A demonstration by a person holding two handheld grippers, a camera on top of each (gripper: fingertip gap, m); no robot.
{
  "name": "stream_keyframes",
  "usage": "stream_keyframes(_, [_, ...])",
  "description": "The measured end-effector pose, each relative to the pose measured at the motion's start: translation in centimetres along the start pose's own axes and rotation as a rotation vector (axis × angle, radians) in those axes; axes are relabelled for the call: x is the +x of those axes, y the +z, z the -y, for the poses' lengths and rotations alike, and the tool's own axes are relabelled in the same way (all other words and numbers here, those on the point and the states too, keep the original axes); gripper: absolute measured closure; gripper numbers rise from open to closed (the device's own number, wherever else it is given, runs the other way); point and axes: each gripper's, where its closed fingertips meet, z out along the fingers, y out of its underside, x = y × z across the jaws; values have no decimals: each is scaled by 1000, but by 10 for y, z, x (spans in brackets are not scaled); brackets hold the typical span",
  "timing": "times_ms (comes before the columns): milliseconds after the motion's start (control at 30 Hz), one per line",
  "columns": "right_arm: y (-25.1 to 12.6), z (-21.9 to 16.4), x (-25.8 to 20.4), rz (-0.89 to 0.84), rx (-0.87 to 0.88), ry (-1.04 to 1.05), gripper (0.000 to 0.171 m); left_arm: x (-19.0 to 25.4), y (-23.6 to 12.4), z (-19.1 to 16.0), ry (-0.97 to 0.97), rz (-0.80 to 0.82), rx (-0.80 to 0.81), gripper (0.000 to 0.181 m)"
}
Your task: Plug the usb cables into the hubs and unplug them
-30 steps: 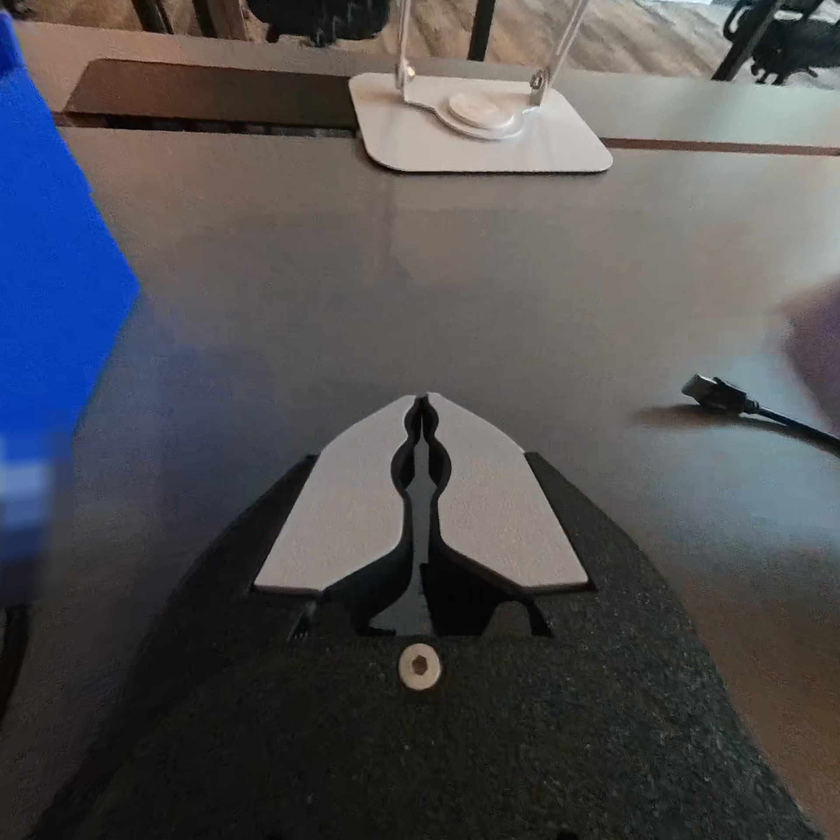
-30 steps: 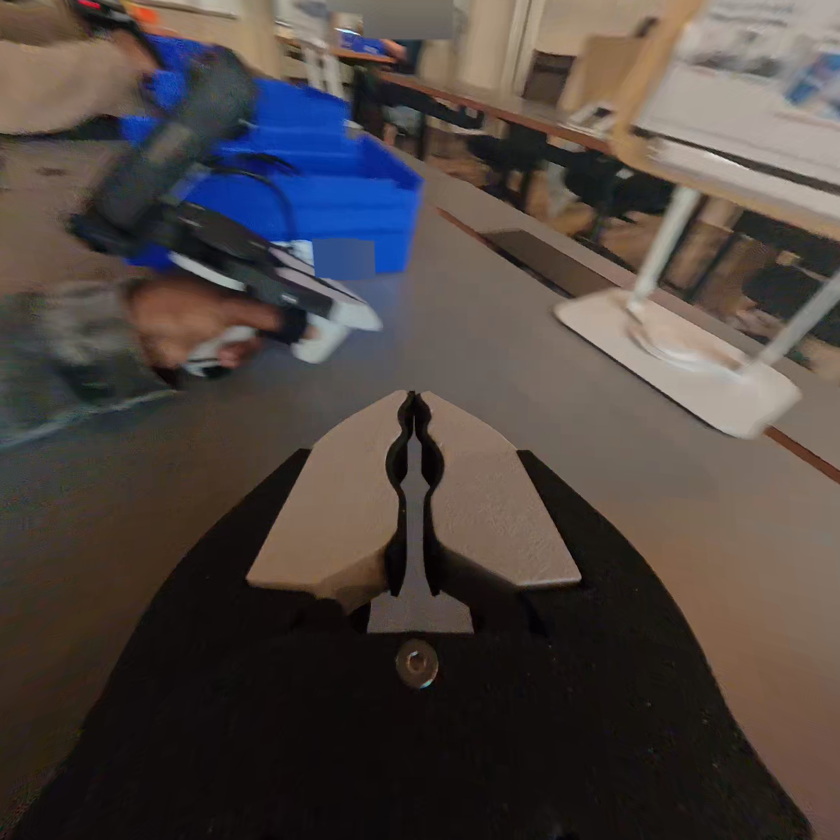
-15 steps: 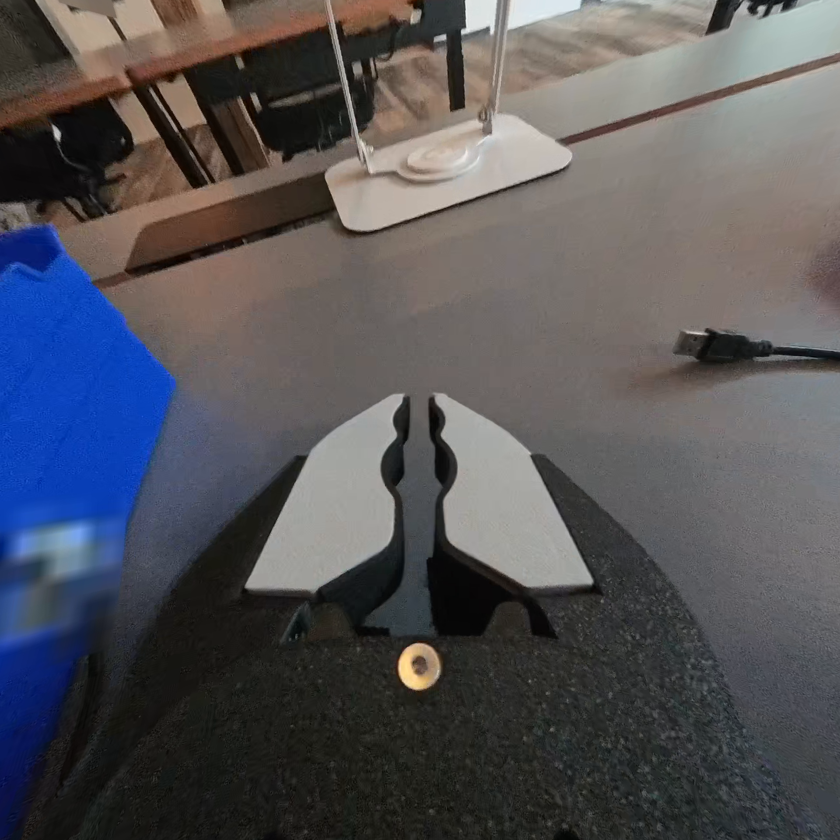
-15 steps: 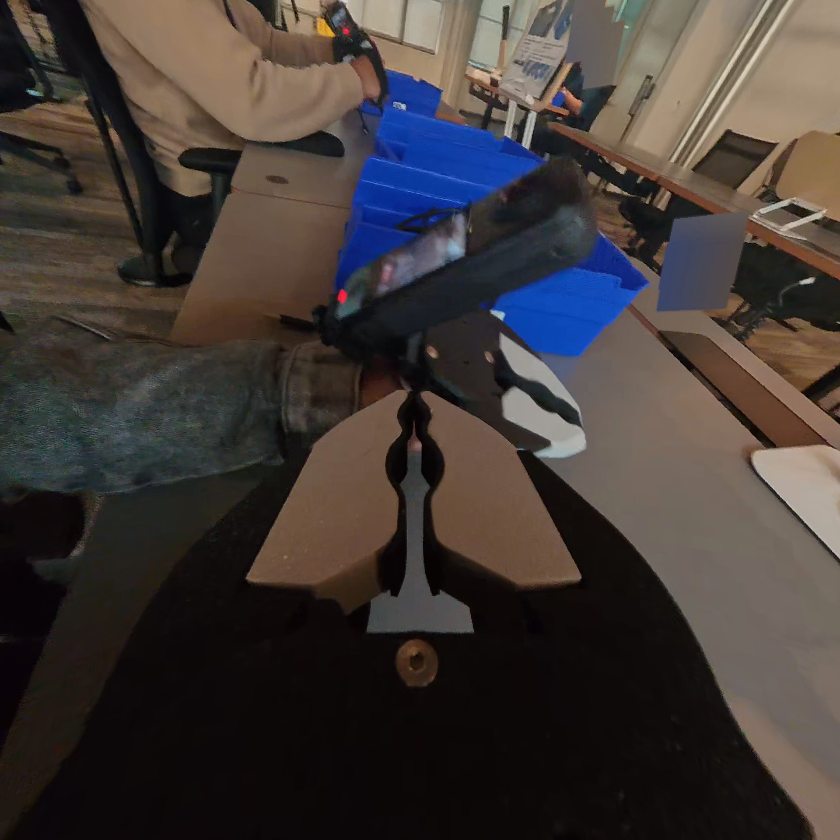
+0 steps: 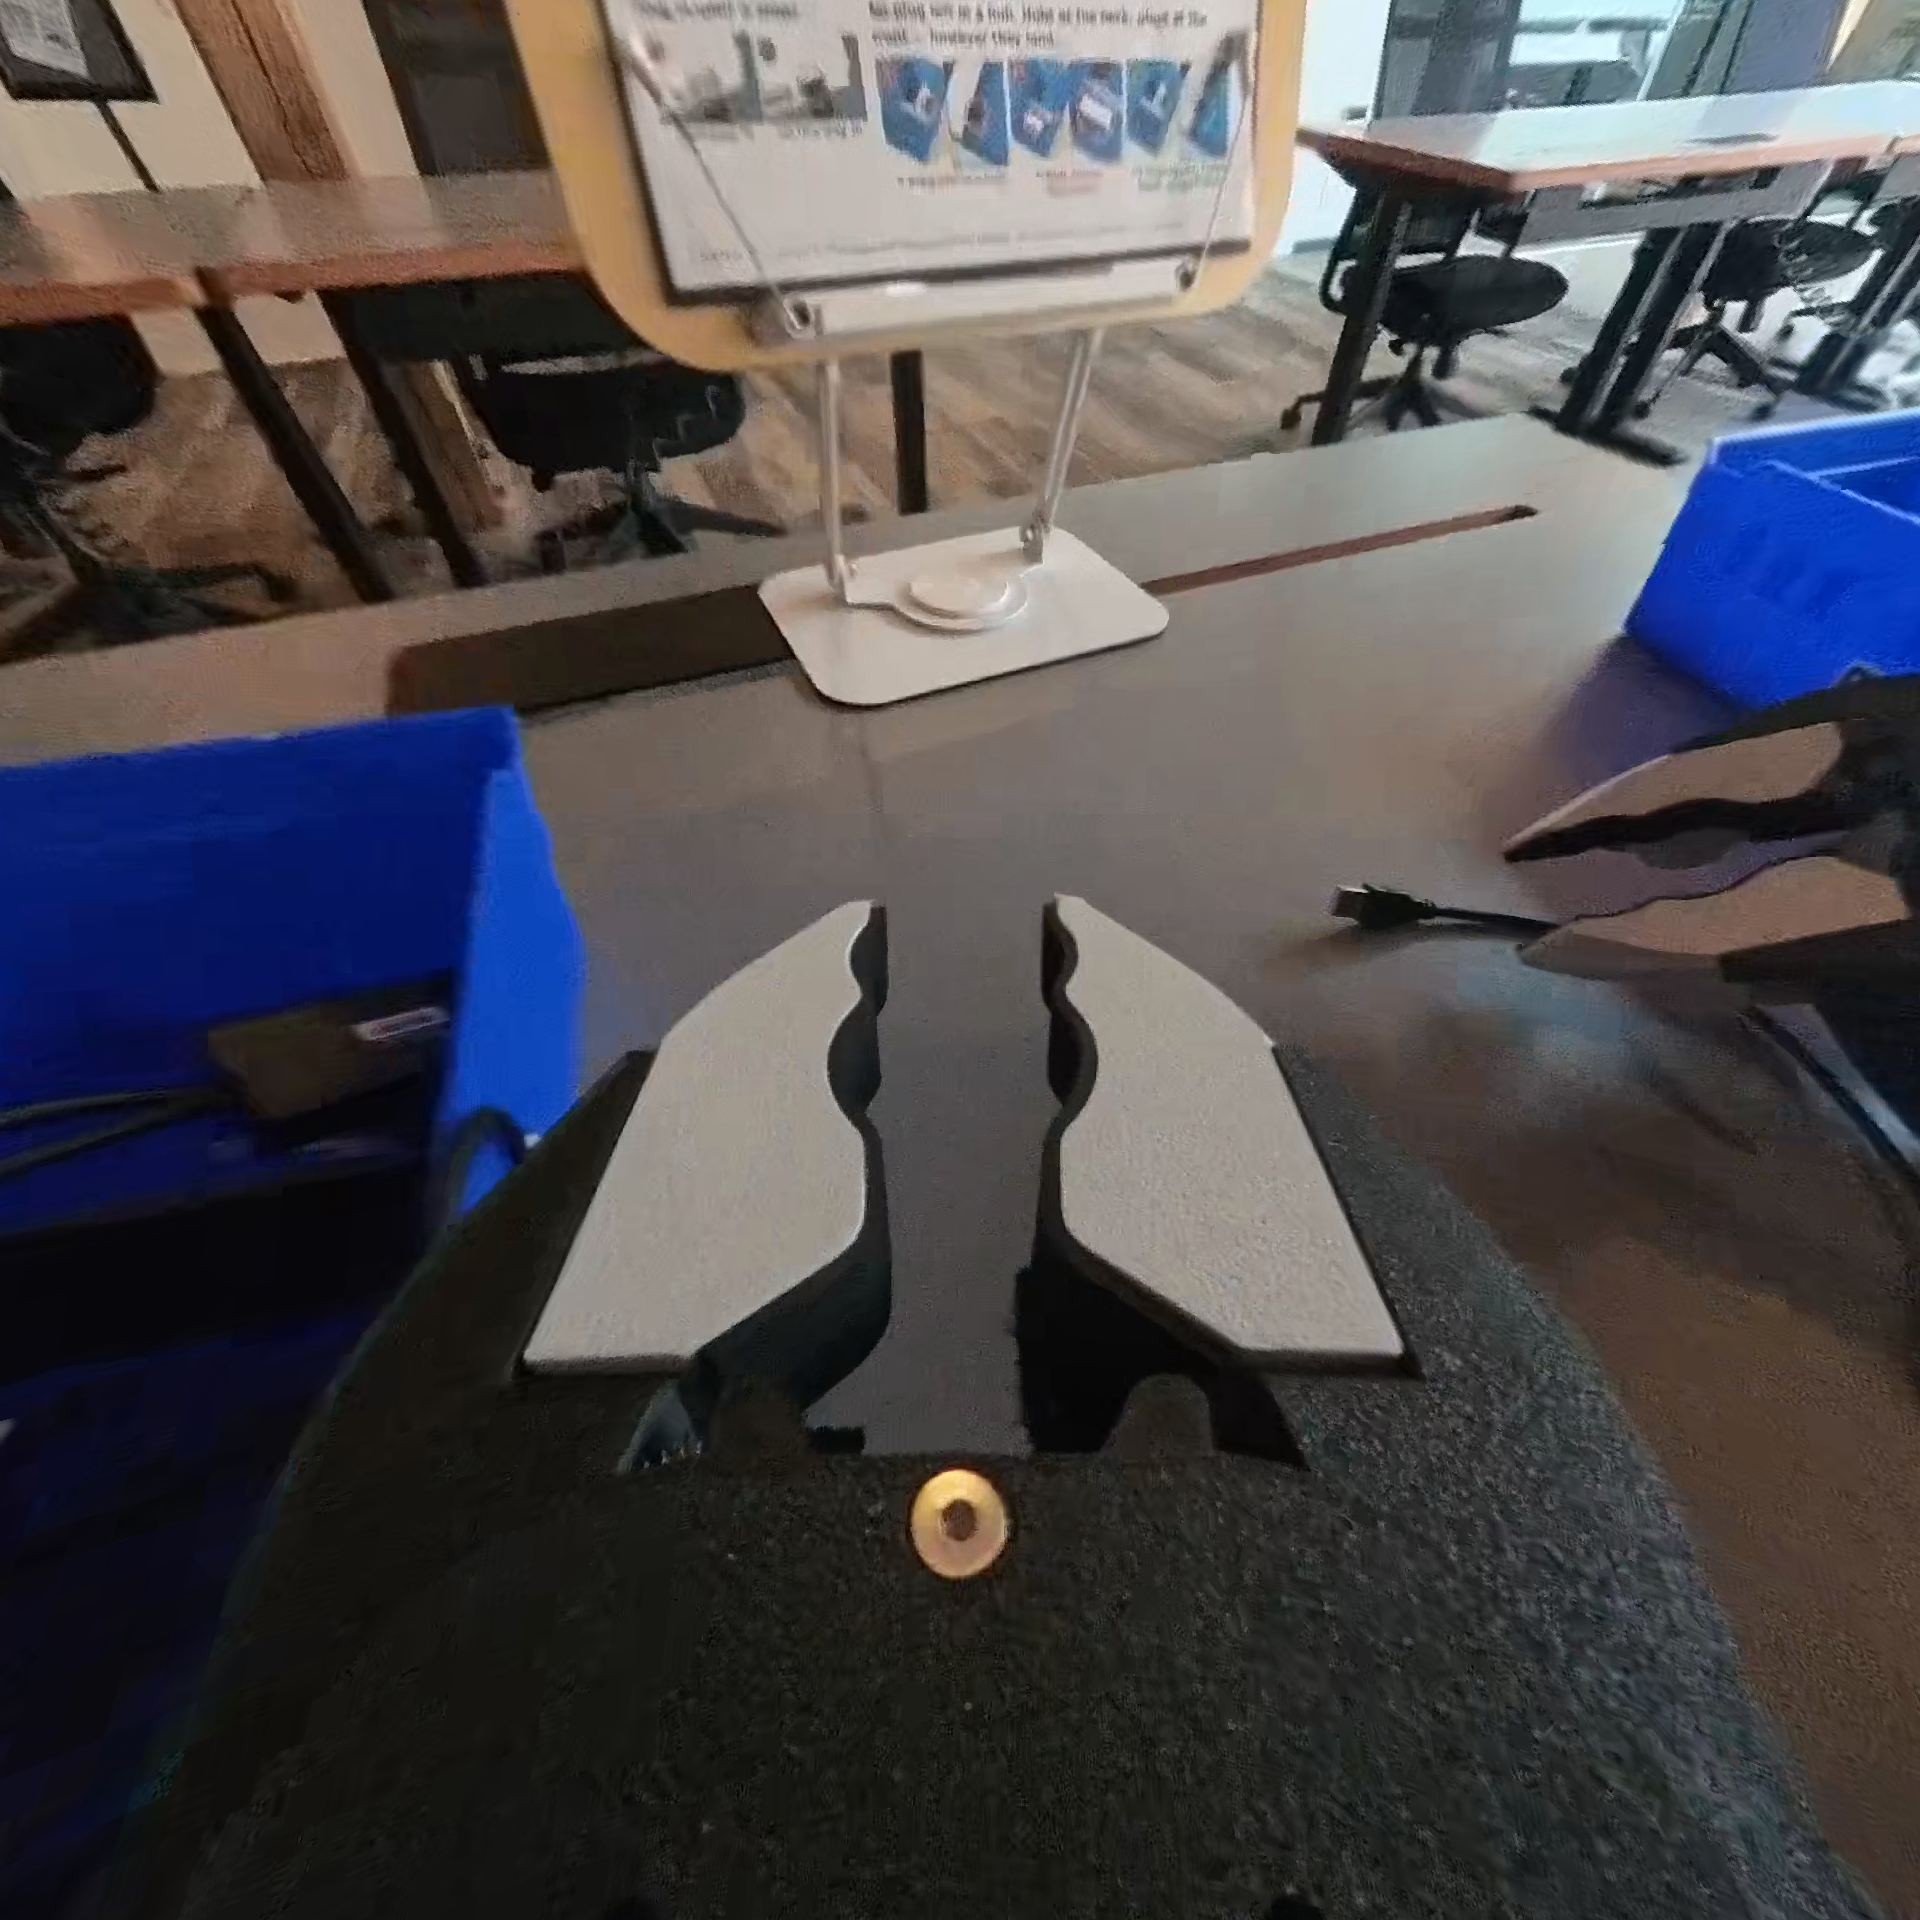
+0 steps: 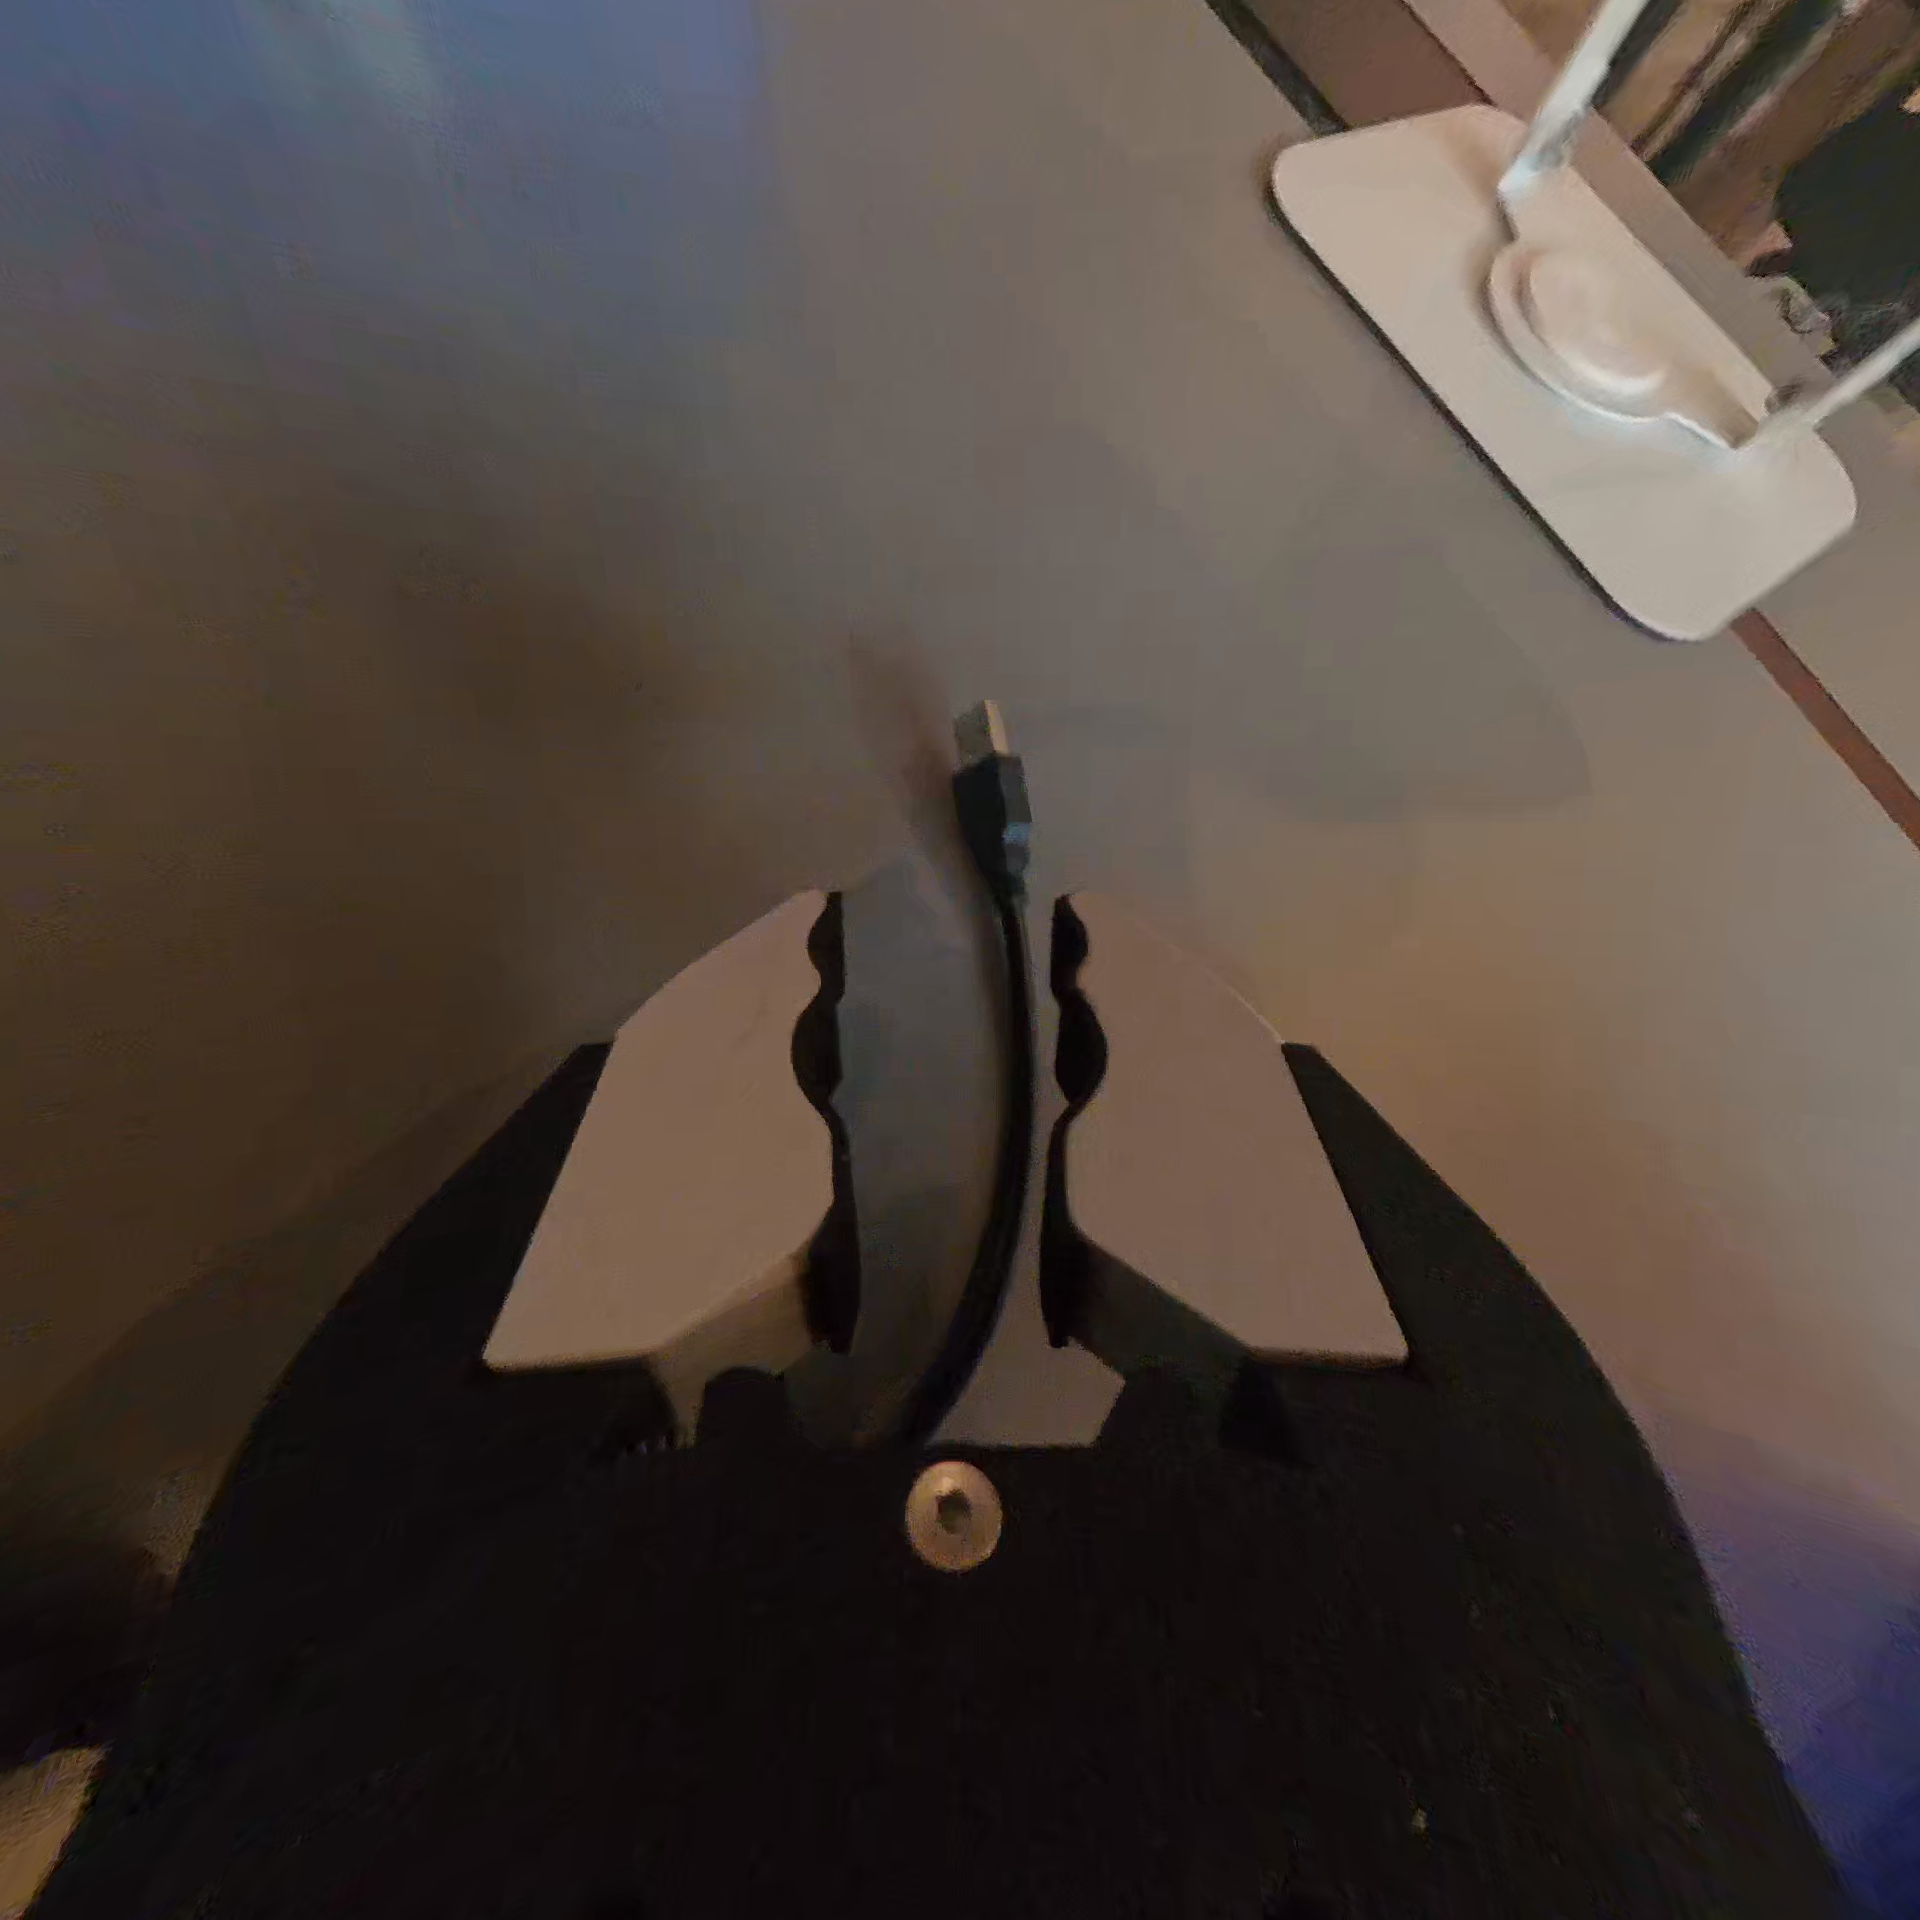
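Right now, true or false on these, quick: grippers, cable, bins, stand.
1. The right gripper is open, cable lying between its fingers. True.
2. The cable's plug sits in a hub. False: it lies loose on the table.
3. The left gripper is shut on the cable. False: it is open and empty.
4. A blue bin is left of the left gripper. True.
5. A white stand base rests on the table. True.

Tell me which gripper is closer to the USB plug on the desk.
Right. The right gripper is open with the cable running between its fingers, the USB plug just past its tips. The left gripper is open off to the plug's side.
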Motion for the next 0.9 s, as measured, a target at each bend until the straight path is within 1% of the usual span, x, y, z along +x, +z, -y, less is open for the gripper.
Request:
stream_keyframes(67, [0, 19, -10, 70, 61, -11, 143, -27, -36, 14, 15, 80, 22, 162])
stream_keyframes(133, [3, 50, -26, 173, 118, -37, 144, -53, -68, 14, -33, 141, 11, 169])
stream_keyframes(200, [9, 90, -43, 270, 158, -103, 141, -76, -90, 2, -94, 190, -39, 170])
stream_keyframes(300, [24, 165, -80, 438, 209, -222, 136, -106, -115, -21, -110, 299, -138, 169])
stream_keyframes(400, [52, 241, -124, 626, 223, -314, 128, -125, -131, -30, -121, 349, -139, 169])
stream_keyframes(467, [84, 279, -146, 695, 177, -397, 127, -129, -136, -32, -133, 332, -122, 170])
stream_keyframes(500, [104, 291, -155, 725, 129, -447, 126, -131, -139, -34, -132, 327, -118, 170])
stream_keyframes(533, [125, 300, -161, 739, 66, -504, 127, -135, -141, -36, -124, 333, -117, 170])
stream_keyframes(600, [167, 308, -168, 754, -69, -613, 140, -145, -147, -41, -128, 358, -109, 170])
stream_keyframes(667, [200, 308, -171, 753, -176, -702, 152, -153, -150, -43, -143, 367, -88, 170])
stream_keyframes(700, [212, 306, -174, 755, -218, -752, 157, -156, -151, -43, -154, 367, -69, 170])
stream_keyframes(800, [237, 298, -180, 736, -266, -893, 156, -164, -148, -47, -199, 344, -33, 171])
stream_keyframes(867, [251, 294, -180, 698, -291, -939, 152, -166, -143, -53, -218, 327, -39, 171])
stream_keyframes(900, [256, 291, -180, 690, -300, -958, 160, -167, -141, -56, -226, 321, -43, 171])
